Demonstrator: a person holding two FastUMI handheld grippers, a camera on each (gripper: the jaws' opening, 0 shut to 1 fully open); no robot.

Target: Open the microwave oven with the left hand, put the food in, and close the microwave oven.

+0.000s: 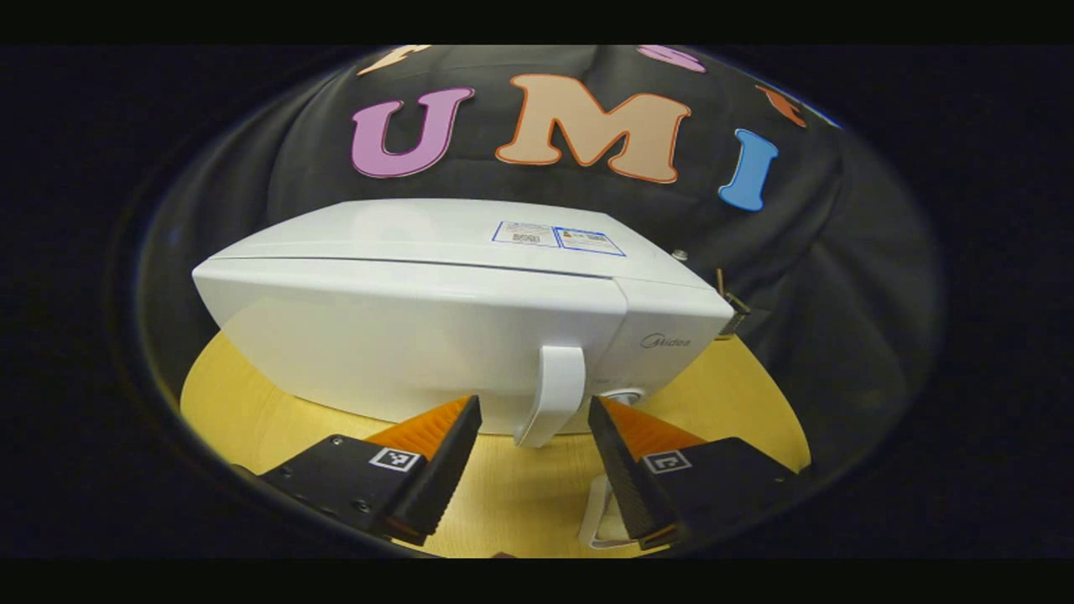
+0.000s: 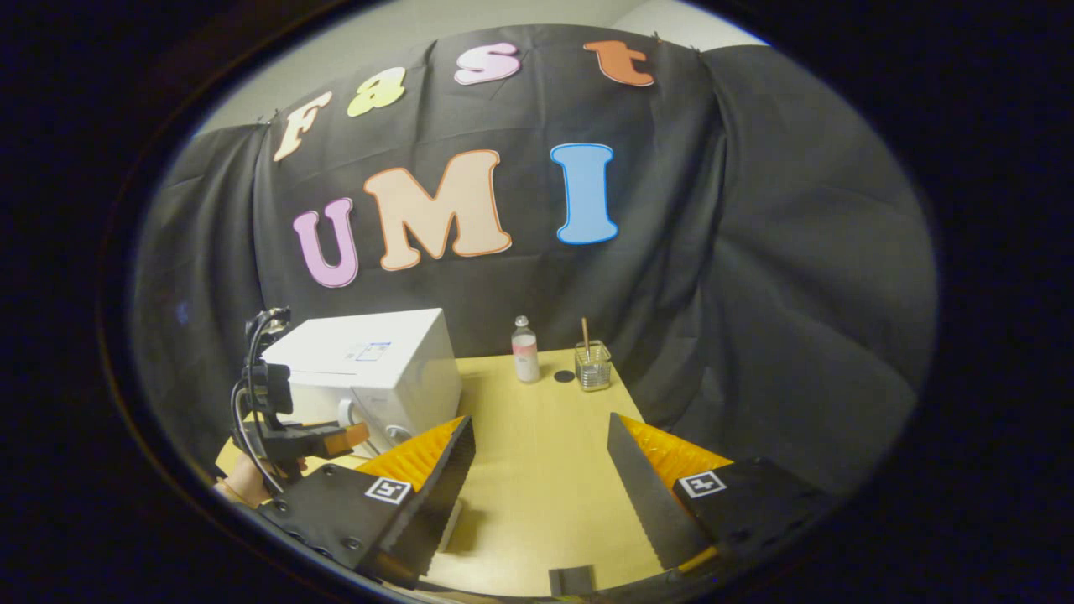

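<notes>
The white microwave (image 1: 436, 335) stands on the wooden table (image 1: 520, 495) with its door closed. Its white handle (image 1: 555, 393) hangs at the door's right side. My left gripper (image 1: 534, 424) is open, and the handle's lower end sits in the gap between the orange fingers without touching them. In the right gripper view the microwave (image 2: 369, 361) is at the far left, with the left gripper (image 2: 336, 438) held by a hand just in front of it. My right gripper (image 2: 539, 424) is open over bare table with nothing between its fingers. A white object (image 1: 597, 520) lies near the table's front, partly hidden.
A small bottle (image 2: 525, 348), a glass (image 2: 592, 367) with a stick in it and a small dark disc (image 2: 564, 377) stand at the back of the table (image 2: 537, 486), right of the microwave. A dark block (image 2: 570, 579) lies at the near edge.
</notes>
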